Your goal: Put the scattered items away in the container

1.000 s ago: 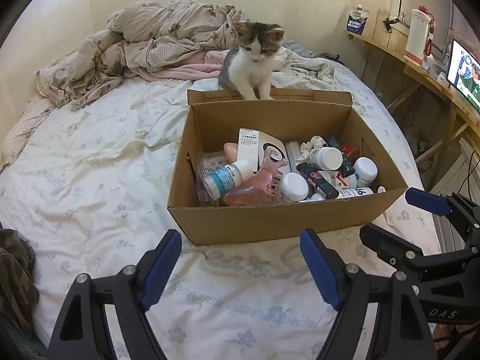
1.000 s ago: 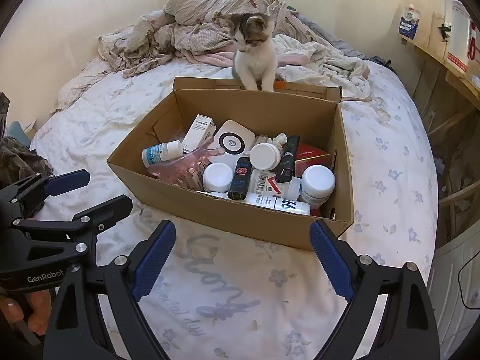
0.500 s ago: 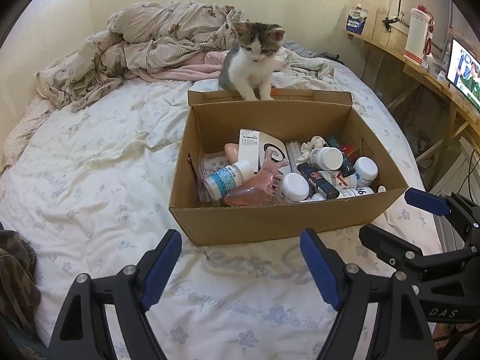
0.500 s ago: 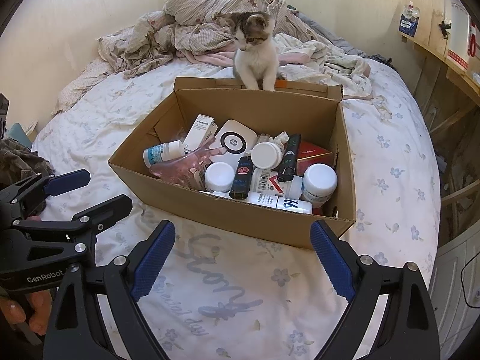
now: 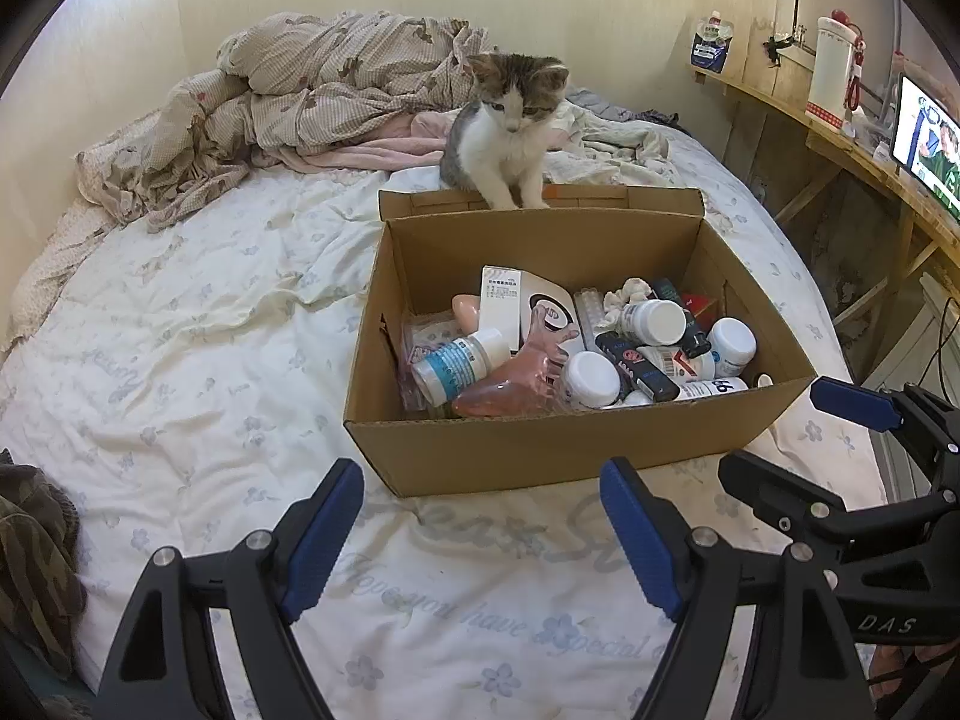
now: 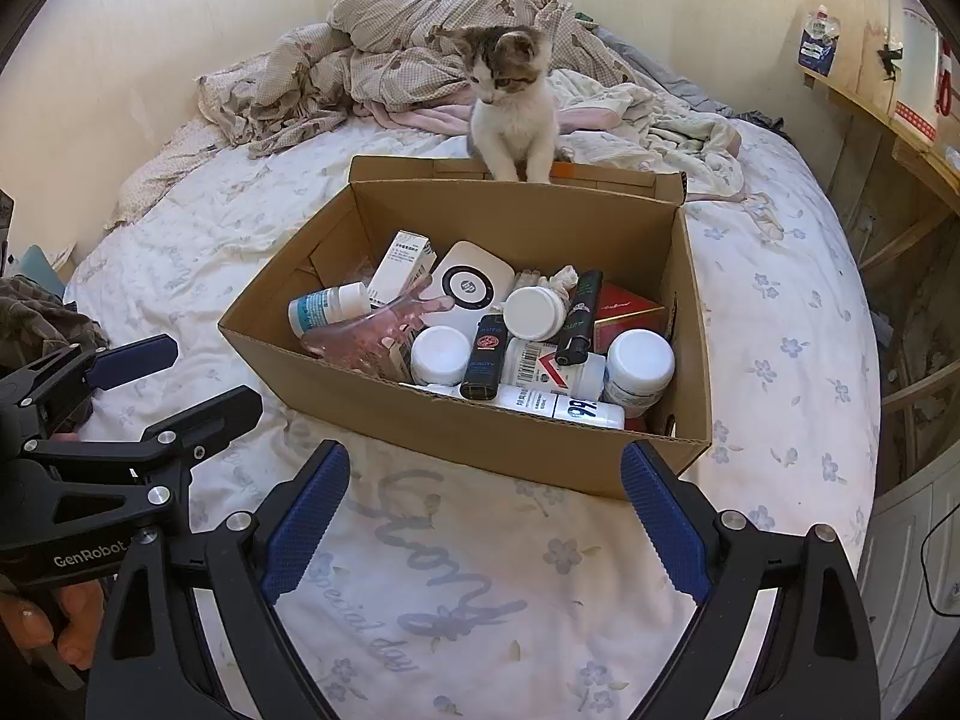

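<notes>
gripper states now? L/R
Left gripper: open, holding nothing.
Right gripper: open, holding nothing.

**Open box, filled with small items**

The cardboard box (image 5: 540, 450) (image 6: 480, 432) stands upright and open, its far flap folded outward. Everything lies inside it: a blue-labelled bottle (image 5: 459, 360) (image 6: 327, 309) on its side by the left wall, a pink translucent hand-shaped piece (image 5: 516, 378) (image 6: 378, 330) beside that, a white carton (image 5: 499, 306) (image 6: 401, 267) leaning behind them, white-capped jars (image 5: 591, 379) (image 6: 639, 363) and black tubes (image 5: 637, 365) (image 6: 487, 360) toward the right wall.
</notes>
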### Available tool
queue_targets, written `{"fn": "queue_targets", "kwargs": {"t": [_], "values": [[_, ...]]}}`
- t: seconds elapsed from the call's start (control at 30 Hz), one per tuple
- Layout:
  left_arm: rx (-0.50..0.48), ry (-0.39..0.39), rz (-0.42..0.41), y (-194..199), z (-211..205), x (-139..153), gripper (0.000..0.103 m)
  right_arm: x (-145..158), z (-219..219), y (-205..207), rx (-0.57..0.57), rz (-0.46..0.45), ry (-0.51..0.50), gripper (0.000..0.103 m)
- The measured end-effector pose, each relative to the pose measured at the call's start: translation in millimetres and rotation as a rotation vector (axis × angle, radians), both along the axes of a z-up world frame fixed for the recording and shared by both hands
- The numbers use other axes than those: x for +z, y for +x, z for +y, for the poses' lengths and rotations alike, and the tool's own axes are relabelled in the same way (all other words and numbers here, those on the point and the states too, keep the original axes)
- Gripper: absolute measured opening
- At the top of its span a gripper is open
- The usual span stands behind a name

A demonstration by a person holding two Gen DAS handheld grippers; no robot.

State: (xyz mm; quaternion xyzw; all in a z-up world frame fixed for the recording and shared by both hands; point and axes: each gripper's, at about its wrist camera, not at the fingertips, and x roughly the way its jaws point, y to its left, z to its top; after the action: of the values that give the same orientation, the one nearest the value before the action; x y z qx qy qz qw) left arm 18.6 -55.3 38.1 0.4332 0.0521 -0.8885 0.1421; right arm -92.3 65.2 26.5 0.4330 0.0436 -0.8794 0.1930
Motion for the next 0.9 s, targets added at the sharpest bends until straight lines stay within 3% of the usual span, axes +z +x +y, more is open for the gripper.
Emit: {"fn": "queue_targets", "kwargs": {"t": [0.47, 0.7, 0.9], "values": [[-0.004, -0.006, -0.009, -1.8, 0.8, -0.7, 0.082, -1.2, -0.6, -0.5, 0.0, -0.008, 0.004, 0.094], [-0.012, 0.039, -0.019, -1.6, -2.4, -4.0, 0.082, -1.3, 0.2, 0.5, 0.006, -0.007, 0.0, 0.094], [-0.02, 0.006, -0.002, 0.0, 2.1, -1.2, 0.082, -1.0, 0.0, 0.8, 0.003, -0.017, -0.008, 0.094]]}}
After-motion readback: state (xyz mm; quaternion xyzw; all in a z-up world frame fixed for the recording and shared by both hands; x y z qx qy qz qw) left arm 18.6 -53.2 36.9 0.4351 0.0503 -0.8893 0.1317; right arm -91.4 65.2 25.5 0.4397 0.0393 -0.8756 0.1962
